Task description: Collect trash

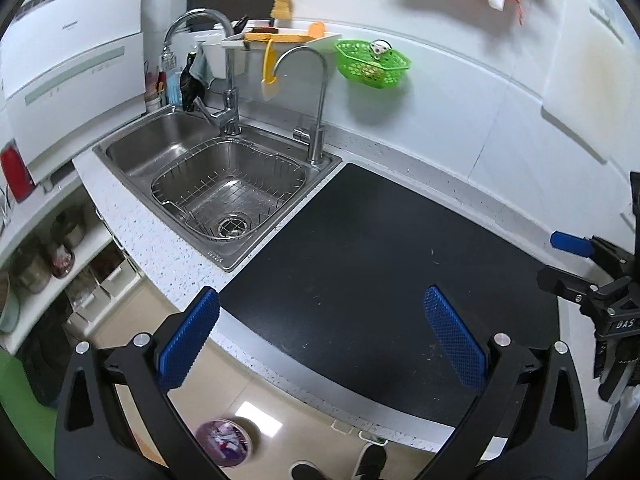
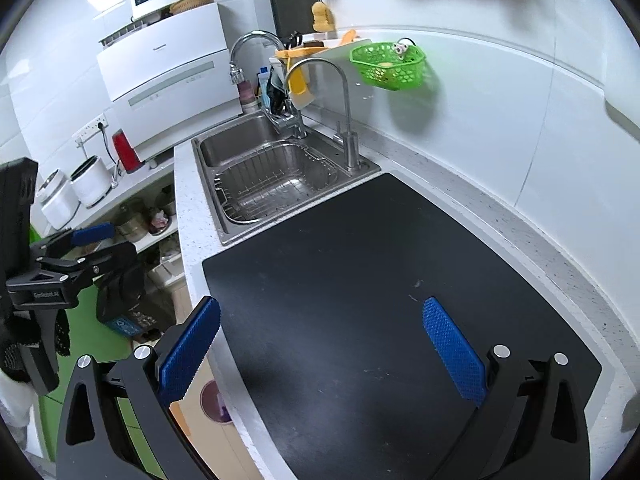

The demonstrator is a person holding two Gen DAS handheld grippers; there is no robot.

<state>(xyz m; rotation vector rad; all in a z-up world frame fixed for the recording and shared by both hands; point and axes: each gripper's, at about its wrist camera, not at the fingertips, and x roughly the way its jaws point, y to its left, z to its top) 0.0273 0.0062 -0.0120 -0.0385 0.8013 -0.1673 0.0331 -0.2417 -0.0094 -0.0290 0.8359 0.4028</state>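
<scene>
Evidently nothing is collected yet. Going left to right: the steel sink [image 1: 224, 184] with its wire basket, then the black mat [image 1: 380, 280]. The left gripper [image 1: 320, 332] and right gripper [image 2: 320, 340] hover wide open, empty. No trash shows; only faint specks. Next: locate it.

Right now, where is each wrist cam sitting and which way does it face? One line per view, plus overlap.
Left wrist: above the counter's front edge, facing the sink and wall; shows the open left claw, the right claw at the right edge, and shoes on the floor.
Right wrist: over the black mat, facing the sink from further right; shows the open right claw and the left claw at the left edge.
Shared: sink, mat, green basket, both faucets.
</scene>
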